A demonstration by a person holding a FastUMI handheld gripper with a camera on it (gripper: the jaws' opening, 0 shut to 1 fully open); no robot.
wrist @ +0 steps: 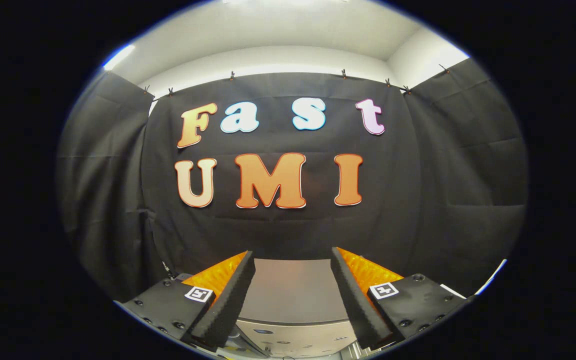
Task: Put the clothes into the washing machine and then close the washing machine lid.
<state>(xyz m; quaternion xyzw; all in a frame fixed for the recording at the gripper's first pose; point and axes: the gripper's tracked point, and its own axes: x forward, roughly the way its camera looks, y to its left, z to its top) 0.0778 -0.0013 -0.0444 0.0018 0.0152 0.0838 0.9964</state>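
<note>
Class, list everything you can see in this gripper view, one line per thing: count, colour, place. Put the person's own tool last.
Washing machine: one, grey-silver top, below and between the fingers; whether its lid is open or shut cannot be told from here.
Control panel: one, light grey, on the machine's near edge, under the fingers.
Cloth wall: black, hanging beyond the machine on three sides.
Clips: several, small and dark, along the cloth's top edge.
Room wall: white, above the cloth.
Ceiling light: one, bright strip, above the cloth's left panel.
Gripper: one, jaws open, nothing between them, held above the machine.
</note>
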